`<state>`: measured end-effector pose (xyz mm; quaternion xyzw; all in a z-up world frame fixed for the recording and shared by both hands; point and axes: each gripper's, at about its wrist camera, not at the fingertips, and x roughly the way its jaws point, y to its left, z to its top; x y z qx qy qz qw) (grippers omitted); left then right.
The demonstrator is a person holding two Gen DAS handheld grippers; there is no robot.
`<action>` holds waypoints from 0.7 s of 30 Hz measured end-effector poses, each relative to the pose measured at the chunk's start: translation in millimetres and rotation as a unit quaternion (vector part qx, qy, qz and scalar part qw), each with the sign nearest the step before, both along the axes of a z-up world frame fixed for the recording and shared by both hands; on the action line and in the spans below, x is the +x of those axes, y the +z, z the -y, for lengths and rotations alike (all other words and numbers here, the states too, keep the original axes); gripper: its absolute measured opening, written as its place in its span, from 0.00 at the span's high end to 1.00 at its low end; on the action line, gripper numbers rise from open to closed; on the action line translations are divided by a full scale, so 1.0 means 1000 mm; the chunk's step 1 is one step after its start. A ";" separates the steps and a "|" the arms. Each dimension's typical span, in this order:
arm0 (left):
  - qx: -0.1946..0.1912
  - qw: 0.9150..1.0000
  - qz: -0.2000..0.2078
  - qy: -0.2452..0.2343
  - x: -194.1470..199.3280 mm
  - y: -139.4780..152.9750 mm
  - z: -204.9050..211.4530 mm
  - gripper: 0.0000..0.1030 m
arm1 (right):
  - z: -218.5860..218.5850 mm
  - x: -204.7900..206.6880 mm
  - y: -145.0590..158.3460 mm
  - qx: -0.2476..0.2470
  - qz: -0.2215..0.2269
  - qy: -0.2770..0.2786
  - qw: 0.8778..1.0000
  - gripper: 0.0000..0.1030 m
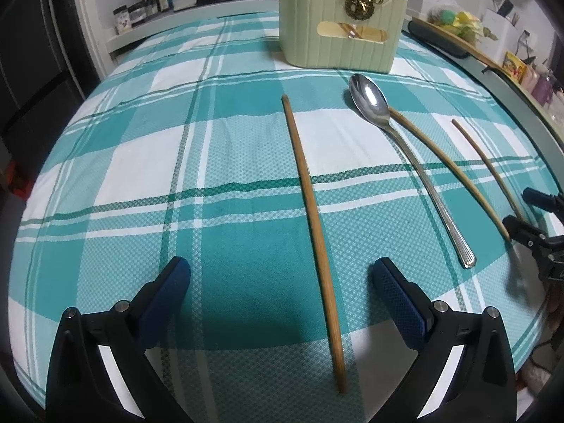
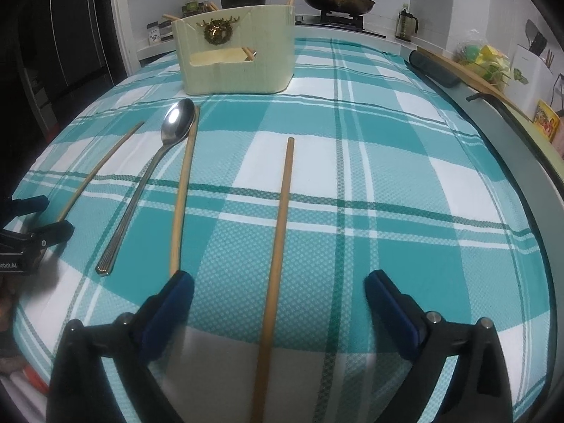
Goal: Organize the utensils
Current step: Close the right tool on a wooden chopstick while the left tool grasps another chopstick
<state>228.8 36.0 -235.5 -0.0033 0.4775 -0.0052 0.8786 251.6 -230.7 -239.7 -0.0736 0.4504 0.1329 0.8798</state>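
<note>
**Both grippers poised over loose chopsticks**

Three slim wooden chopsticks and a long-handled steel spoon lie on the teal-and-white checked tabletop, well short of the pale green ribbed holder at the far end. The left gripper hangs with jaws wide apart astride one chopstick; the right gripper is equally spread over another. Neither touches wood. This looks like the pick-up step; next, each must sink and close squarely on its thin, slippery stick.
</note>
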 end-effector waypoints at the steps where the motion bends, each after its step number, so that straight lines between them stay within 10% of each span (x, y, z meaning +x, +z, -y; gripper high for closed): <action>1: -0.001 1.000 -0.001 -0.003 0.000 0.000 0.000 0.00 | 0.001 0.001 0.001 0.004 -0.003 0.001 1.000 0.02; 8: -0.015 1.000 0.007 -0.008 0.010 0.016 -0.011 0.01 | 0.026 0.009 0.025 0.056 0.007 -0.054 0.997 0.02; 12: -0.013 1.000 0.017 -0.021 0.030 0.033 -0.016 0.01 | 0.020 0.027 0.029 0.058 -0.013 -0.041 0.997 0.38; 18: -0.021 0.999 -0.008 -0.045 0.072 0.026 -0.018 0.03 | -0.009 0.056 0.010 0.015 -0.062 -0.003 0.998 0.49; 21: -0.010 0.998 -0.036 -0.057 0.091 0.012 -0.011 0.21 | -0.020 0.060 0.009 -0.024 -0.054 0.015 0.998 0.49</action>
